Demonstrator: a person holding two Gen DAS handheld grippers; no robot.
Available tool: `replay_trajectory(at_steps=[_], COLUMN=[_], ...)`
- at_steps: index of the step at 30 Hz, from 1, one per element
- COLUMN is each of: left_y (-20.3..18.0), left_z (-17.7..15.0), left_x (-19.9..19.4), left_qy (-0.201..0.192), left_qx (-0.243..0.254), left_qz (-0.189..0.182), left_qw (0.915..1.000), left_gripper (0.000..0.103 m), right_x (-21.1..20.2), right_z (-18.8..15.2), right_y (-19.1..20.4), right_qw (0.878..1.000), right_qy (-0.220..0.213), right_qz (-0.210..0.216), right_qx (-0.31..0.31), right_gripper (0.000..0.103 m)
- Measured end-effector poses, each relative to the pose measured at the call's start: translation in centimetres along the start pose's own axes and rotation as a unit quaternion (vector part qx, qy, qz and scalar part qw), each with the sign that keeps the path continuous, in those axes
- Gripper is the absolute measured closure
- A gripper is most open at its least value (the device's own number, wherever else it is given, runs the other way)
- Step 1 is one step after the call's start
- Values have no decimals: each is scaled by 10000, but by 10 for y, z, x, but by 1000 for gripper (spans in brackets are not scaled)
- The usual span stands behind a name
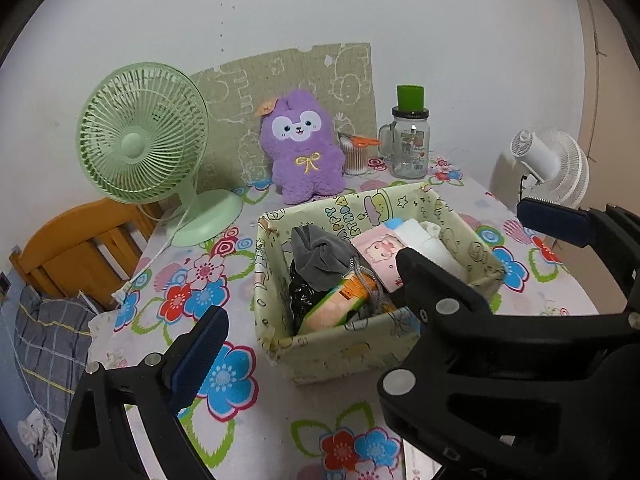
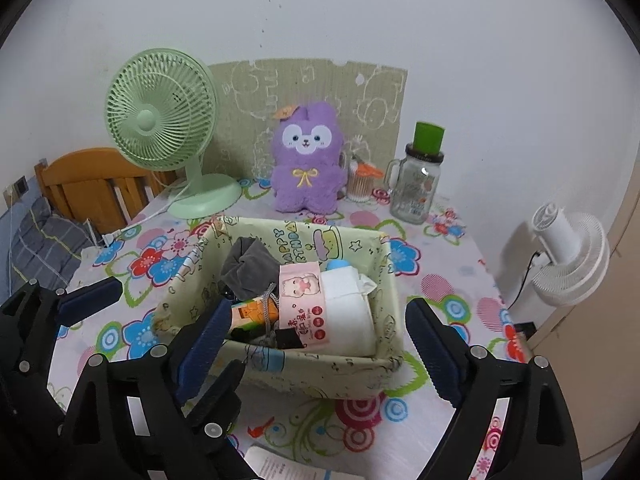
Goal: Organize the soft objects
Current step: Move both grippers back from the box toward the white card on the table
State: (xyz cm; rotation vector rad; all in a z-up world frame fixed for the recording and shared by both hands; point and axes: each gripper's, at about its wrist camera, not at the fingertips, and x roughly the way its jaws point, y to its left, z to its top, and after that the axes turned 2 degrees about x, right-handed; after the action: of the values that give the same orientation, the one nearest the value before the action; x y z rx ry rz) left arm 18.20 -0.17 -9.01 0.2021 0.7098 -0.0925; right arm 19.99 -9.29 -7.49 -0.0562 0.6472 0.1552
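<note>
My left gripper [image 1: 308, 340] gaped wide and empty, my right gripper [image 2: 316, 344] likewise spread over the basket [image 2: 320, 376], purple plush toy [image 2: 306, 160] upright behind it.

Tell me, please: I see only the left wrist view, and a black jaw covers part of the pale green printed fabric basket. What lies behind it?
Observer: A white soft wipes pack with a pink band lies whole in the right half of the pale green printed fabric basket.
Operator: Does the right gripper hold it?
Observer: No. The right gripper has its jaws open and empty, apart from the pack.
Operator: And the left gripper?
Observer: The left gripper has open, empty jaws, at the basket's near left corner.
</note>
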Motion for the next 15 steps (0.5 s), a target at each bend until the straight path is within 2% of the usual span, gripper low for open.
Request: replay_trajectory(at_steps=[15], left_y=[-11], left_z=[-18], left_x=[-63], left_qy=[-285], left_qx=[15], left_qz=[77], left_qw=[9996], left_gripper=[5], right_x=[-65], right_z=[-14], right_y=[2], right_qw=[9997], right_qy=[-252], right_qz=[-15], right_qx=[-11], right_gripper=[12])
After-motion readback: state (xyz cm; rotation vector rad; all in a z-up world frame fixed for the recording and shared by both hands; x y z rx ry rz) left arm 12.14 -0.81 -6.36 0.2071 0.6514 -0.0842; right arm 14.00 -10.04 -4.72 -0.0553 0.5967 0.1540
